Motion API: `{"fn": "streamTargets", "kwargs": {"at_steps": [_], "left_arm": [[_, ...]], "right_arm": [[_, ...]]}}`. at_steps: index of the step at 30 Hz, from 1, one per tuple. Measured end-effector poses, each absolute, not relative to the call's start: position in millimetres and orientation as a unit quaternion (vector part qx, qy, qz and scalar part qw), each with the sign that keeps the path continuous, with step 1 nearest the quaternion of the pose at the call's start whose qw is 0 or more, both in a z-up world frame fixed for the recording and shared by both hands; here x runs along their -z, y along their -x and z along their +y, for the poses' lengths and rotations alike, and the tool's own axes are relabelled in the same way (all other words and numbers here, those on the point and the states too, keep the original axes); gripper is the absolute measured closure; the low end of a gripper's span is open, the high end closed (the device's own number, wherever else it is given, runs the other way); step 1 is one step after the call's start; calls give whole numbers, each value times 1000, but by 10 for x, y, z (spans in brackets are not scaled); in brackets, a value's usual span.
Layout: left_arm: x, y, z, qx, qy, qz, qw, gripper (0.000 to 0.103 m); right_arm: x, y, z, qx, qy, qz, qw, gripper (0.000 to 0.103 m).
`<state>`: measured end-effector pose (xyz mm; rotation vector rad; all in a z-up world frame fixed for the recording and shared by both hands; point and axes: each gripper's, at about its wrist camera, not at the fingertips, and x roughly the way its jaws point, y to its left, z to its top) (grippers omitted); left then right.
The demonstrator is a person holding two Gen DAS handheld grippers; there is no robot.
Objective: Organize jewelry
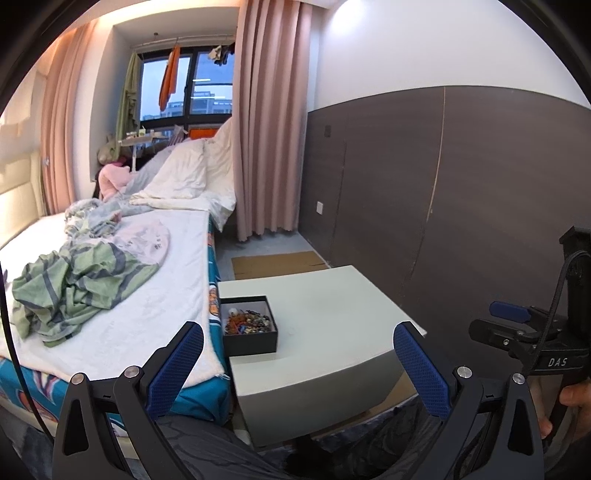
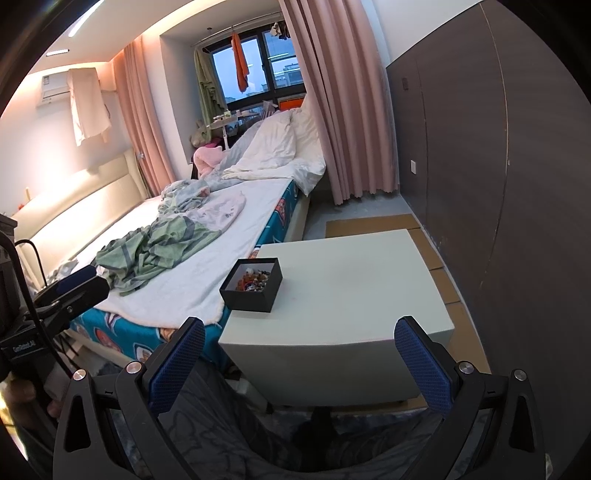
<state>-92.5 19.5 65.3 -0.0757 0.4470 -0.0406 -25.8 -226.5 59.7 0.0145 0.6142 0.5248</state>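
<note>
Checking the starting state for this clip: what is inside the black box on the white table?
The black box on the white table holds a loose jumble of small beaded jewelry, orange, dark and pale pieces. Single items cannot be told apart, and whatever lies beneath the pile is covered.

Light: dim, cool dusk from window (image 1: 186,92) | warm glow on left wall, ceiling strip (image 2: 79,27) glaring | Distortion: strong fisheye bending, black vignette corners | Focus: sharp

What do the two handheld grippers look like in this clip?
Both the left gripper and the right gripper have black plastic frames with silver screw heads and blue textured pads on the fingers. A black cable runs along the right one, whose body carries white "DAS" lettering.
</note>
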Motion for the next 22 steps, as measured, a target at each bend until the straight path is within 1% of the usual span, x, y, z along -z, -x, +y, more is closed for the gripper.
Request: {"fn": "streamTargets", "kwargs": {"at_steps": [9, 22], "left_arm": [[-617, 929, 214, 13, 35, 217, 975, 0], [-444, 694, 332, 11, 48, 238, 970, 0]], "right_arm": [[-507, 257, -2250, -258, -3, 307, 916, 0], [-352, 77, -2165, -250, 4, 328, 911, 0]]}}
